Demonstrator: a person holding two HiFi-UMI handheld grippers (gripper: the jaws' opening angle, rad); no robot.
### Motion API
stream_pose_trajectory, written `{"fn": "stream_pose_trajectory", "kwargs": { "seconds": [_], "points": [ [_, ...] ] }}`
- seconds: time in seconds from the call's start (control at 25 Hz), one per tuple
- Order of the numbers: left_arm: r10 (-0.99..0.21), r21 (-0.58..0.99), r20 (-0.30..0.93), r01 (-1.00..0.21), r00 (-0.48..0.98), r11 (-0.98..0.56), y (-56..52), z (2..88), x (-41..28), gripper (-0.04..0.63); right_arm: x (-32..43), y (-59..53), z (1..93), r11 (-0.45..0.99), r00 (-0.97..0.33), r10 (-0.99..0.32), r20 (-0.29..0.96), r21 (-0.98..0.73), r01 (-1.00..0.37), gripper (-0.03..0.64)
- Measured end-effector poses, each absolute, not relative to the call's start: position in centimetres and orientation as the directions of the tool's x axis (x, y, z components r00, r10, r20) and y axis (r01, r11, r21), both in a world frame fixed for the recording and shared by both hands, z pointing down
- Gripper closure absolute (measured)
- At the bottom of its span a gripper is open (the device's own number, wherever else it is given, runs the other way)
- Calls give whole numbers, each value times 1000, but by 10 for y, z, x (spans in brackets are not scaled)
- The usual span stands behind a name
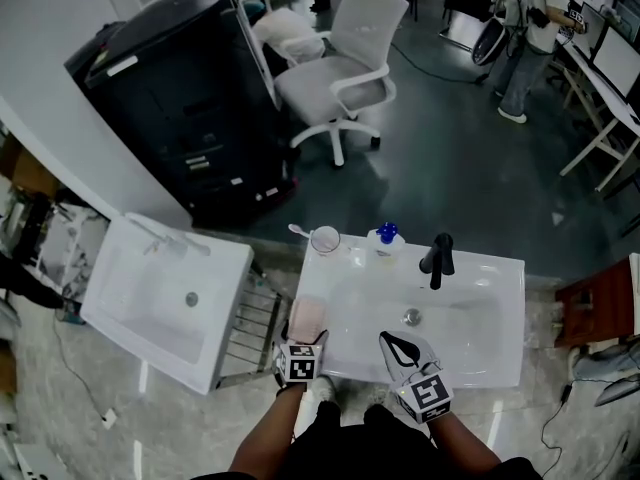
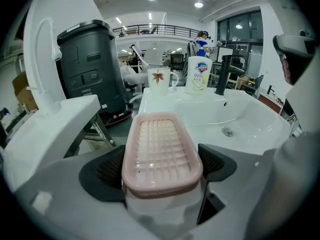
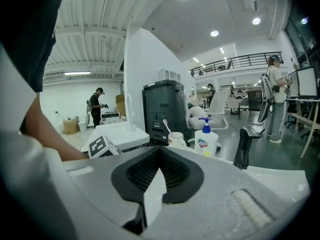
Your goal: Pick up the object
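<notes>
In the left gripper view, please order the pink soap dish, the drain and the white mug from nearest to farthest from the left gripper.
1. pink soap dish: right between the jaws.
2. drain: farther on, to the right, low in the basin.
3. white mug: farthest, at the back, straight ahead.

The basin (image 1: pixel 460 318) lies open; mug (image 1: pixel 325 239), soap bottle (image 1: pixel 386 240) and faucet (image 1: pixel 437 258) crowd its far rim.

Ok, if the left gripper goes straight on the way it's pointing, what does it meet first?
Most likely the pink soap dish. It lies on the white sink's rim, already between the left gripper's open jaws, though the exact depth is hard to judge.
</notes>
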State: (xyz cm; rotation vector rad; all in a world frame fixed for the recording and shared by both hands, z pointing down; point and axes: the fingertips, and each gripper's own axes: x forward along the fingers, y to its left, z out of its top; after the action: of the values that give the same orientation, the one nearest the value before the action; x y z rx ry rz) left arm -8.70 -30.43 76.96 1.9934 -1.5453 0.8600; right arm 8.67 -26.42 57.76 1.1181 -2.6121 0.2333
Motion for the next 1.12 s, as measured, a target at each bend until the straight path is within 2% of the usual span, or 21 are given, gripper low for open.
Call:
{"fn": "stream_pose_trajectory", "kwargs": {
  "seconds": [0.52, 1.12],
  "points": [
    [-753, -34, 636, -969, 168, -245, -306, 736, -85, 126, 90, -264, 581, 678, -652, -687, 321, -39, -734, 614],
    [-892, -1, 402, -974, 207, -226, -326, 612, -76, 124, 97, -283, 552, 658, -631, -734, 254, 33, -752, 614]
  ]
}}
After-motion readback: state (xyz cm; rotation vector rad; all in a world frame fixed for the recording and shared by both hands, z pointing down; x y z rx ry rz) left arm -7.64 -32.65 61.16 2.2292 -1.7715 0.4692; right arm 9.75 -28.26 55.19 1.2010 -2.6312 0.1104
